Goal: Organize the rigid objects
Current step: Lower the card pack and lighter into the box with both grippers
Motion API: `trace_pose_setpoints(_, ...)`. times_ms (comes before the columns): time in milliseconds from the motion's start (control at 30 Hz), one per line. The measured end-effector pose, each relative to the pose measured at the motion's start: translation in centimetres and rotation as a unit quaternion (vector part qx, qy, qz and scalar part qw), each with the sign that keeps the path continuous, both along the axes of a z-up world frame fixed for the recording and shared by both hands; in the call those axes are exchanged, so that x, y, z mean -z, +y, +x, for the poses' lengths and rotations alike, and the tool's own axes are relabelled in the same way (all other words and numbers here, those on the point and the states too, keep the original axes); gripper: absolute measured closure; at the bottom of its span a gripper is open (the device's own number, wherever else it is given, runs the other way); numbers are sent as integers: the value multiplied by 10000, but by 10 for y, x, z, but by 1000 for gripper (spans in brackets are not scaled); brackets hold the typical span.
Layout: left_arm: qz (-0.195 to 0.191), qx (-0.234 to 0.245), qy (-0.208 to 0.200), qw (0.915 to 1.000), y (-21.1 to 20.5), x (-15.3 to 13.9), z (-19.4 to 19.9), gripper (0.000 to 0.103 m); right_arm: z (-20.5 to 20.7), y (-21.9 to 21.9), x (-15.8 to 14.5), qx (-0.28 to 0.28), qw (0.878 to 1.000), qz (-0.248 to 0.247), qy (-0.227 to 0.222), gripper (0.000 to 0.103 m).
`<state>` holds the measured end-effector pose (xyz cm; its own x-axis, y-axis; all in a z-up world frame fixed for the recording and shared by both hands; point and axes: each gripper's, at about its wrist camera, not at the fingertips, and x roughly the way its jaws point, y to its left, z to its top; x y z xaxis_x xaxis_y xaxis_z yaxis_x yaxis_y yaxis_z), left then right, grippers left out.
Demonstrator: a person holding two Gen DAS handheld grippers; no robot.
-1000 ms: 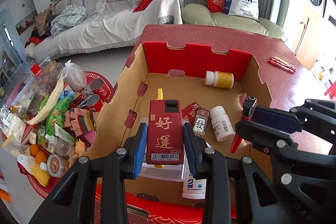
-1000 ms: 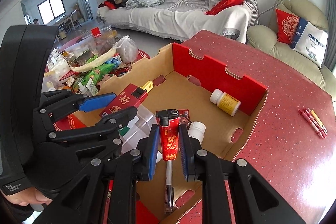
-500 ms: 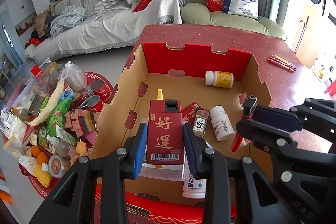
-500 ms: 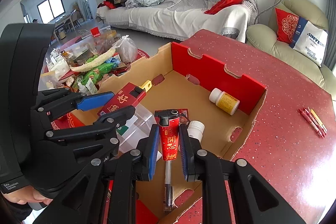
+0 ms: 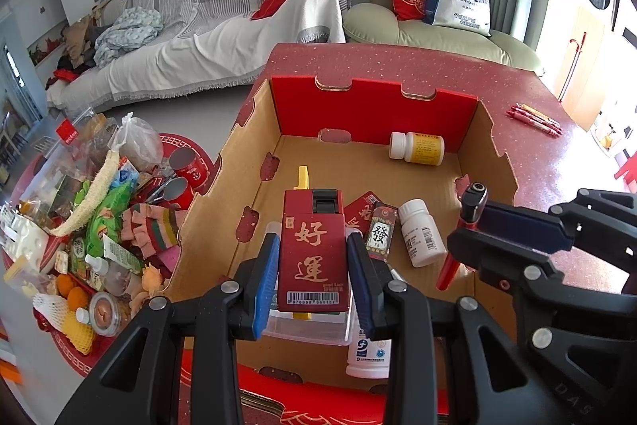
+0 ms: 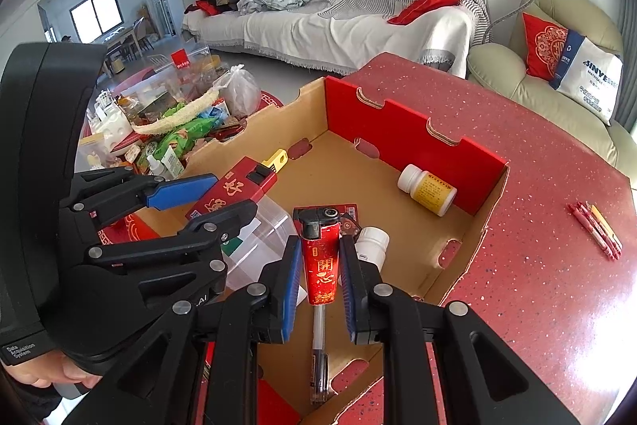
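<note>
My left gripper (image 5: pixel 312 265) is shut on a flat red box lighter with gold characters (image 5: pixel 312 253), held over the near end of an open cardboard box (image 5: pixel 223 210). In the right wrist view, my right gripper (image 6: pixel 318 279) is shut on a slim red lighter (image 6: pixel 322 265), also above the box (image 6: pixel 469 237). That slim lighter (image 5: pixel 462 226) shows at the right in the left wrist view. Inside the box lie a yellow-labelled pill bottle (image 5: pixel 418 148), a white pill bottle (image 5: pixel 420 232), small red packets (image 5: pixel 380 230), a clear plastic container (image 6: pixel 258 245) and a pen (image 6: pixel 318 353).
The box sits on a red speckled table (image 6: pixel 537 265) with red and yellow pens (image 6: pixel 597 230) at its far right. A floor tray (image 5: pixel 79 226) heaped with snacks, cans and fruit lies left of the table. A sofa (image 5: pixel 219 26) and armchair (image 5: pixel 430 22) stand behind.
</note>
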<state>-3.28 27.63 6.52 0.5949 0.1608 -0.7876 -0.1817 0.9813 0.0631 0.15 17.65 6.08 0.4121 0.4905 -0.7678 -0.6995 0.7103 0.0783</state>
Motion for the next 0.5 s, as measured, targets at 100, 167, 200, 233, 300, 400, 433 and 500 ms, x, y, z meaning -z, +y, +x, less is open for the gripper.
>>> trace_pose_setpoints(100, -8, -5, 3, 10000, 0, 0, 0, 66, 0, 0, 0, -1, 10000, -1, 4, 83)
trace_pose_setpoints(167, -5, -4, 6, 10000, 0, 0, 0, 66, 0, 0, 0, -1, 10000, 0, 7, 83)
trace_pose_setpoints(200, -6, -2, 8, 10000, 0, 0, 0, 66, 0, 0, 0, 5, 10000, -3, 11, 83)
trace_pose_setpoints(233, -7, -4, 8, 10000, 0, 0, 0, 66, 0, 0, 0, 11, 10000, -6, 13, 83)
trace_pose_setpoints(300, -6, 0, 5, 10000, 0, 0, 1, 66, 0, 1, 1, 14, 10000, -7, 16, 83)
trace_pose_setpoints(400, -11, -3, 9, 10000, 0, 0, 1, 66, 0, 1, 1, 11, 10000, -9, 16, 83)
trace_pose_setpoints(433, -8, -6, 9, 10000, 0, 0, 1, 66, 0, 1, 1, 11, 10000, -6, 15, 83)
trace_pose_setpoints(500, -12, -4, 9, 10000, 0, 0, 1, 66, 1, 1, 2, 11, 10000, -5, 23, 83)
